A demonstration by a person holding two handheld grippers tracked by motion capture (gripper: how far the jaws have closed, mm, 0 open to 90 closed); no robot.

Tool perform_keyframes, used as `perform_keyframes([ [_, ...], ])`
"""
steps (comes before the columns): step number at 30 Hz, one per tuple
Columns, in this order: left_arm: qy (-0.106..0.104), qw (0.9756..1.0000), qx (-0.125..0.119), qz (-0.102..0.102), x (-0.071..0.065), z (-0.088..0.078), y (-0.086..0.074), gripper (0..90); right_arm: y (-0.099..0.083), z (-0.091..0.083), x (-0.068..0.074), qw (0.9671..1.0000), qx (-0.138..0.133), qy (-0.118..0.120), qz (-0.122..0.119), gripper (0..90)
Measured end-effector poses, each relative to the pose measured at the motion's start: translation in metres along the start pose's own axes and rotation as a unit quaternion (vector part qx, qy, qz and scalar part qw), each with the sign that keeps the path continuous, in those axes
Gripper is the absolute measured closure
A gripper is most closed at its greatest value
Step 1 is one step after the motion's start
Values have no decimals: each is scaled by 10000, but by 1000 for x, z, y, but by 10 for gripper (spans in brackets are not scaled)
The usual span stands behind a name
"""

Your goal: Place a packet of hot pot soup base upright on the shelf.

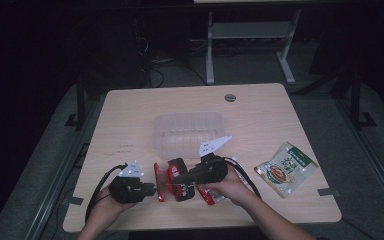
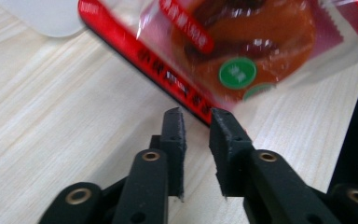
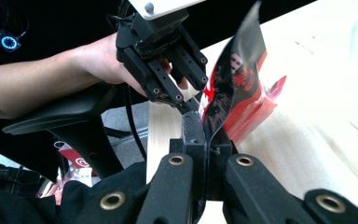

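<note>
A red snack packet point(image 1: 179, 181) hangs just above the wooden table point(image 1: 130, 125) near its front edge. My right gripper point(image 1: 176, 178) comes in from the right and is shut on it. In the right gripper view the jaws point(image 3: 206, 135) pinch the packet's lower edge point(image 3: 242, 88), which stands up tilted. My left gripper point(image 1: 152, 190) is at the packet's left end with its jaws a little apart. In the left gripper view the packet's red edge point(image 2: 168, 79) lies just past the fingertips point(image 2: 196, 119), with nothing between the pads. The left gripper point(image 3: 189, 103) also appears in the right gripper view, close beside the packet.
A clear plastic tub point(image 1: 187, 131) stands just behind the grippers at mid-table. A green-and-white snack pouch point(image 1: 286, 168) lies to the right. Another red wrapper point(image 1: 211, 196) peeks out under the right hand. The table's front edge is close to both hands.
</note>
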State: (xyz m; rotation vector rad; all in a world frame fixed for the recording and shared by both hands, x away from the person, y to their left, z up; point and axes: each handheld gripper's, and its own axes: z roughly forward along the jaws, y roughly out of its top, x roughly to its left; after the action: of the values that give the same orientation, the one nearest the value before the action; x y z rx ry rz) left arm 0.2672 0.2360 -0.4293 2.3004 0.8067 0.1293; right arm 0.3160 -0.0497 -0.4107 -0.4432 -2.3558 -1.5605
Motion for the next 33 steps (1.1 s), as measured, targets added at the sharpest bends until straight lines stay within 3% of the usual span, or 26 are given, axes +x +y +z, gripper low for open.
perform_keyframes([
  [4,85,10000,32,4,2,0,-2,678,2,-6,-1,10000,-64,-23,-4,900],
  [16,71,9999,40,-72,5,2,-5,539,13,-35,-4,9992,-278,-288,-92,900],
  [33,9,9999,115,-18,8,3,-7,508,30,-59,-18,9965,-464,-672,-185,900],
])
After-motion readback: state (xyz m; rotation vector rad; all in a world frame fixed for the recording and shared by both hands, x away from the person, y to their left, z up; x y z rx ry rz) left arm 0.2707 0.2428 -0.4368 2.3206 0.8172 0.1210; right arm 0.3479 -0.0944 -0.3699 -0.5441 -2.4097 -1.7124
